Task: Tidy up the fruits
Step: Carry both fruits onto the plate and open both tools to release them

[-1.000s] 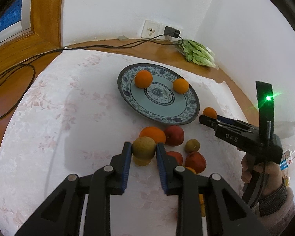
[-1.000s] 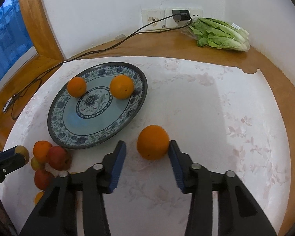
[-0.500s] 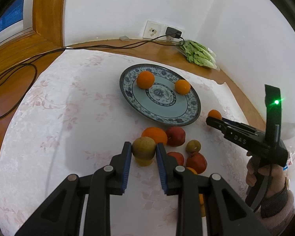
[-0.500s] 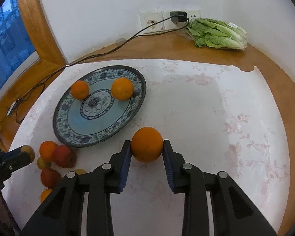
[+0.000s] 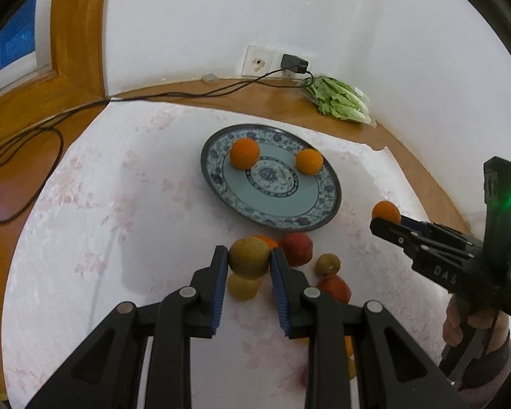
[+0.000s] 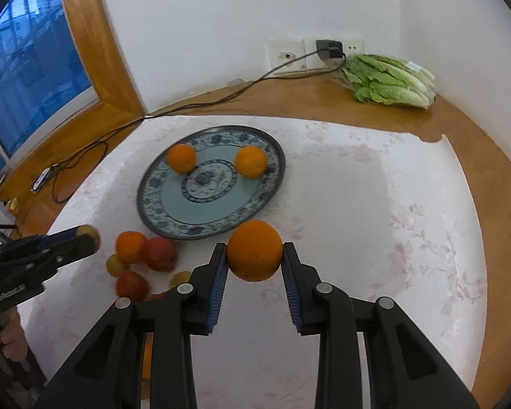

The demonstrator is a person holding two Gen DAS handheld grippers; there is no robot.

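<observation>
- The left gripper (image 5: 249, 261) is clenched on a yellow-green pear (image 5: 249, 255), both blue pads against its sides; the pear sits clear of the tablecloth (image 5: 119, 204), on the near side of the blue-patterned plate (image 5: 276, 220).
- The right gripper (image 6: 254, 261) grasps an orange (image 6: 254, 255), its pads pressed on either side; its jaws have just been closing on this orange. The fruit hangs just in front of the plate's near rim.
- Two oranges lie on the plate, toward its far side: one on the left (image 5: 244, 153), one on the right (image 5: 309, 161), apart from each other.
- Loose fruit is bunched on the cloth near the plate's front edge: a red apple (image 5: 297, 248), a small brownish pear (image 5: 327, 263), a second red fruit (image 5: 334, 288), and a yellow fruit (image 5: 243, 286) directly under the held pear.
- Beyond the plate, a bag of lettuce (image 6: 390, 80) rests on the wooden ledge (image 6: 323, 99) by the wall socket (image 6: 328, 49).
</observation>
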